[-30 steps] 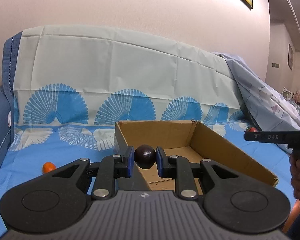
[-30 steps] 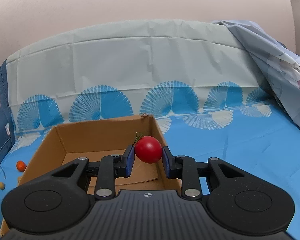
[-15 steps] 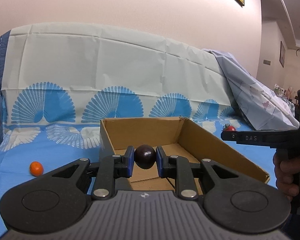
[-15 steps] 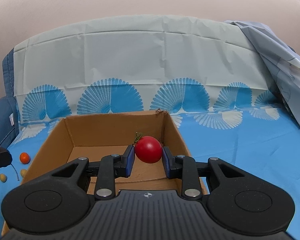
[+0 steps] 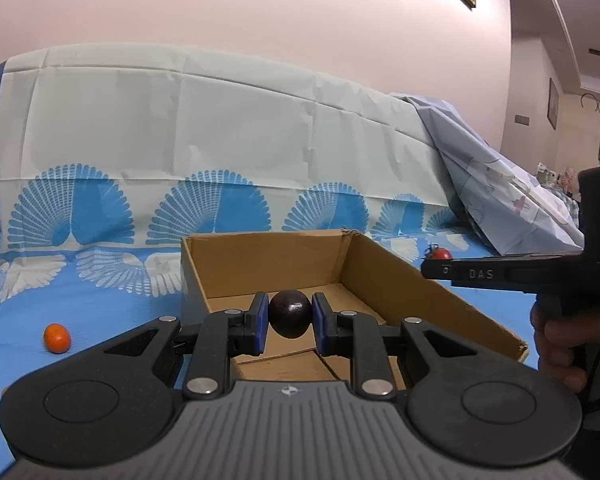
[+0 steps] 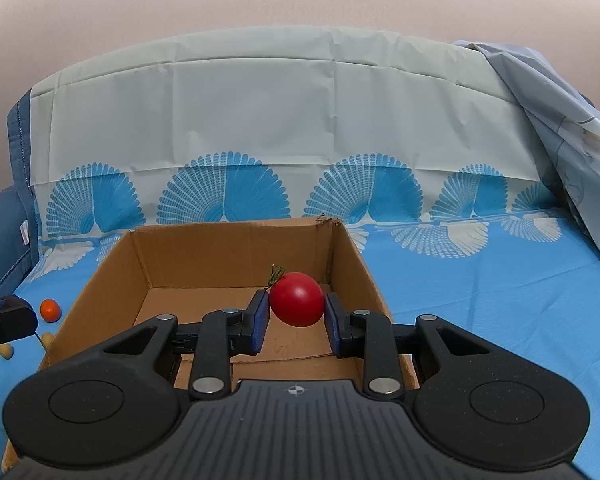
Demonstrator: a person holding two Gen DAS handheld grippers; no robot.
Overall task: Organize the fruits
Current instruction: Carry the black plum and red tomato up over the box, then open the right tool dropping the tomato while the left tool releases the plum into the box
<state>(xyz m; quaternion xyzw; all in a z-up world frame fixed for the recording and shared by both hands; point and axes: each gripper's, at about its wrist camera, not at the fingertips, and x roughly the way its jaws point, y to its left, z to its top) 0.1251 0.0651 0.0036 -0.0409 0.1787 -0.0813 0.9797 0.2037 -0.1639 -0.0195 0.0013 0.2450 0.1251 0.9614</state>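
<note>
My left gripper (image 5: 289, 322) is shut on a dark purple round fruit (image 5: 290, 313), held over the near part of an open cardboard box (image 5: 392, 280). My right gripper (image 6: 296, 320) is shut on a red tomato (image 6: 297, 299) with a small green stem, held above the same cardboard box (image 6: 108, 280). In the left wrist view the right gripper (image 5: 436, 266) reaches in from the right over the box's right wall, a hand (image 5: 560, 344) on its handle. Nothing shows on the visible part of the box's floor.
The box stands on a sofa seat under a blue cloth with fan prints (image 6: 480, 300). A small orange fruit (image 5: 57, 337) lies left of the box, also seen as the orange fruit (image 6: 49, 309) with two small yellowish fruits (image 6: 6, 351) nearby. A crumpled sheet (image 5: 500, 200) rises at the right.
Both views have swung so the box sits more centred and square ahead. In the left wrist view the right gripper has come further in from the right. Both grips are unchanged.
</note>
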